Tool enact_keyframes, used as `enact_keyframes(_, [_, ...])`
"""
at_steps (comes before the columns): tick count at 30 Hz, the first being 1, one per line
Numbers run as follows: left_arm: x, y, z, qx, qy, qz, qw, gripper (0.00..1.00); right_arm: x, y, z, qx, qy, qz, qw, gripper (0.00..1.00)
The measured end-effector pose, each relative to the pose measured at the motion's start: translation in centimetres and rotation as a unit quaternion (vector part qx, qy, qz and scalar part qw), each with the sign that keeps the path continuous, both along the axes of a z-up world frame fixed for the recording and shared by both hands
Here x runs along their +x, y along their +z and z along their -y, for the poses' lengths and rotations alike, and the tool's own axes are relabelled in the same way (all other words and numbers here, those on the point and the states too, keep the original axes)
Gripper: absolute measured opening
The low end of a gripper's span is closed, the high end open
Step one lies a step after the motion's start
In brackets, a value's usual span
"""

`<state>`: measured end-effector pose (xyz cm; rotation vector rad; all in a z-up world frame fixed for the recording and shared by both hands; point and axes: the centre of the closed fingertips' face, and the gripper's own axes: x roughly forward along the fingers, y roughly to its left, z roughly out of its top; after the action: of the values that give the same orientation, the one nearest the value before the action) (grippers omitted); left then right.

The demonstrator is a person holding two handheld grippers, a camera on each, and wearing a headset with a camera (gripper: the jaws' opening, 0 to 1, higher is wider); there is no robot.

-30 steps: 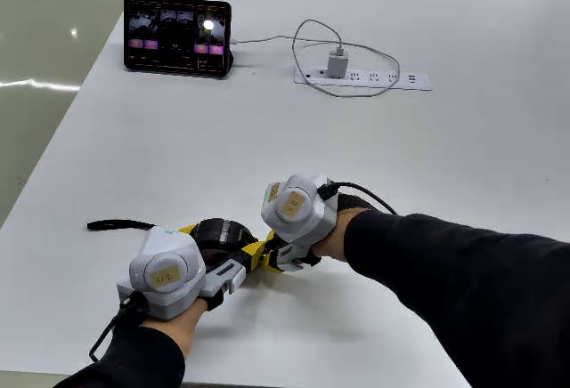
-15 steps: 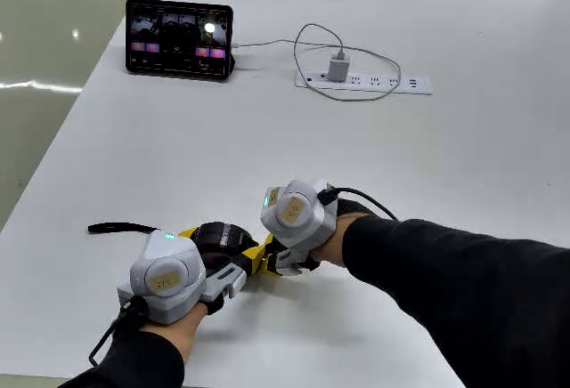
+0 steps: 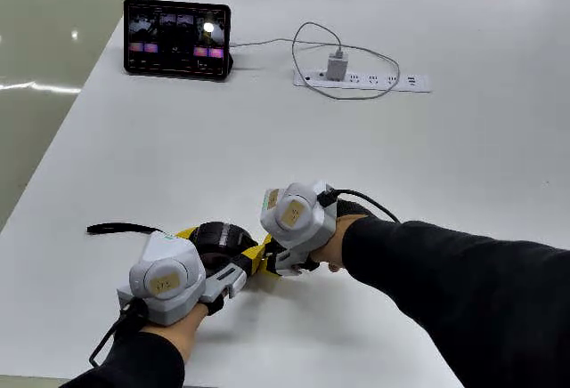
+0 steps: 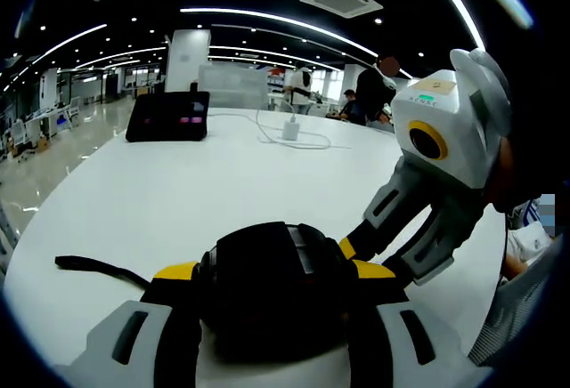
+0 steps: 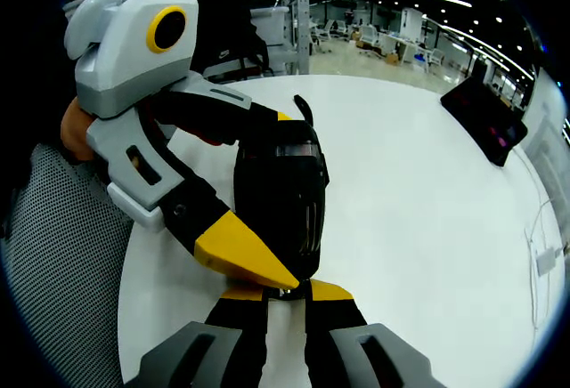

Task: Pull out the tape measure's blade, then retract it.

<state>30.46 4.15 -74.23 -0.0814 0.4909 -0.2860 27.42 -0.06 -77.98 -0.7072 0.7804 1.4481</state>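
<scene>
— Two grips are set: your left gripper (image 4: 274,283) clamps the tape measure (image 3: 218,237) near the table's (image 3: 294,326) front edge.
— And the right gripper (image 5: 285,292)?
— Pinched shut on the blade tip (image 5: 287,295). Pull straight away, level; keep the left firm.

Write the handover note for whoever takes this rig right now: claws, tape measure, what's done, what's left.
Left claw: shut on the tape measure, holding its case on the white table.
Right claw: shut at the case's mouth, apparently on the blade tip.
Wrist strap: lies flat on the table beside the case.
Done: both grips set. No blade length is visible outside the case.
Left: pull the blade out, then retract it.
</scene>
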Motion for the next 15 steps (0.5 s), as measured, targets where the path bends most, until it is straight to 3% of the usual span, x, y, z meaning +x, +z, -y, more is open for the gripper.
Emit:
enact_keyframes(6, [-0.1, -0.1, 0.1, 0.009, -0.017, -0.014, 0.9997, 0.62, 0.0, 0.1, 0.1, 0.003, 0.0, 0.013, 0.9999, 0.12])
enact_keyframes(7, [-0.3, -0.3, 0.1, 0.019, -0.028, -0.019, 0.9992, 0.62, 0.1, 0.1, 0.3, 0.002, 0.0, 0.016, 0.9999, 0.12])
enact_keyframes(15, [-0.9, -0.5, 0.0, 0.014, -0.042, -0.041, 0.9982, 0.61, 0.1, 0.6, 2.1, 0.012, -0.023, 0.016, 0.9995, 0.11])
